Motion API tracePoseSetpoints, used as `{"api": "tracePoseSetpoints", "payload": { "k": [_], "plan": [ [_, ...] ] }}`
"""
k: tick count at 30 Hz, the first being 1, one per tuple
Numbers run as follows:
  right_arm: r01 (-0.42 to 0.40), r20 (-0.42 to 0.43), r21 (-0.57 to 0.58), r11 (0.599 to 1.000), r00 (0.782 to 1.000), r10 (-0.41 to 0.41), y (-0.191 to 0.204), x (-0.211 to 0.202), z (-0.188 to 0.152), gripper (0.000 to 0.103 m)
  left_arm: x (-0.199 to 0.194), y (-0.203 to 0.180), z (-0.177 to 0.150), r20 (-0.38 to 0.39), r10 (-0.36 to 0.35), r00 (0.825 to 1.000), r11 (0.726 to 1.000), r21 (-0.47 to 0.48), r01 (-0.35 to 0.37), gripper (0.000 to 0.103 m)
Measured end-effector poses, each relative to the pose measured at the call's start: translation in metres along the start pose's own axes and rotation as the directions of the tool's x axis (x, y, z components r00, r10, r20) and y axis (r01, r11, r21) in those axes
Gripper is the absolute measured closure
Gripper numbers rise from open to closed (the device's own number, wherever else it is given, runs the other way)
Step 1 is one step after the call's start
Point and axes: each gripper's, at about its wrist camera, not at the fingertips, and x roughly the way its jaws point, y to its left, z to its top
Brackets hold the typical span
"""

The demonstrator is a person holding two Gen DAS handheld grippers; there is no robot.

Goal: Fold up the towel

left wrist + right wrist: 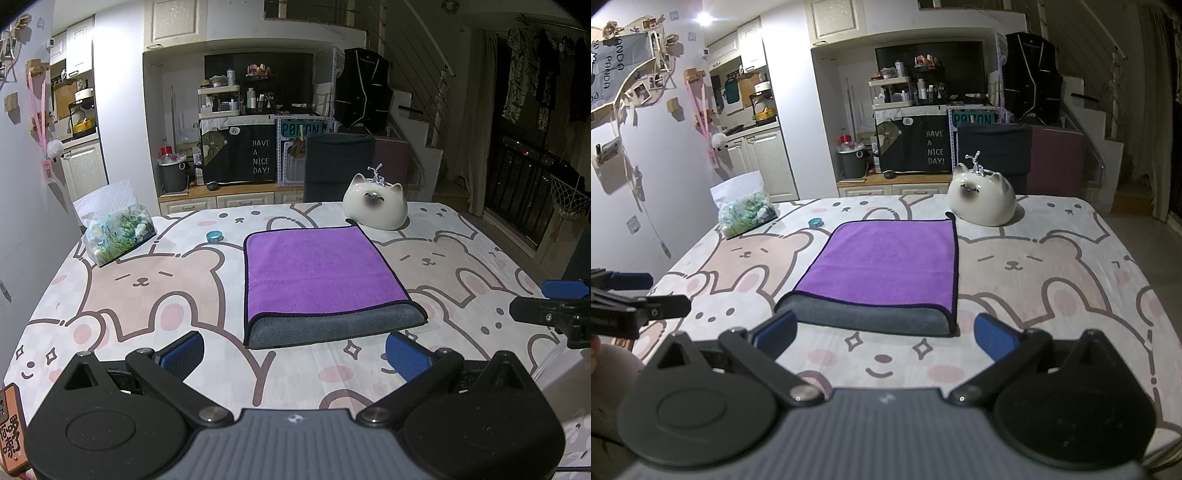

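A towel (317,273), purple on top with a grey underside showing at its near fold, lies folded flat on the cartoon-print table cover (147,280). It also shows in the right wrist view (886,258). My left gripper (295,354) is open and empty, just short of the towel's near edge. My right gripper (886,336) is open and empty, its left fingertip close to the towel's near left corner. The right gripper shows at the right edge of the left wrist view (554,306); the left gripper shows at the left edge of the right wrist view (635,299).
A white cat-shaped ceramic (375,203) stands just behind the towel's far right corner. A tissue pack (118,232) and a small teal lid (214,236) lie at the far left. A dark chair (340,166) stands behind the table. A wall runs along the left side.
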Motion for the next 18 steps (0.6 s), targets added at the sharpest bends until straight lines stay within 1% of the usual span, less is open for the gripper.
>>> {"api": "tracePoseSetpoints", "payload": {
  "k": [18],
  "plan": [
    [-0.005, -0.003, 0.002, 1.0, 1.0, 0.005, 0.0, -0.0001, 0.0002, 0.0, 0.0022, -0.0048, -0.0041, -0.002, -0.002, 1.0, 1.0, 0.001, 0.002, 0.0]
  ]
}}
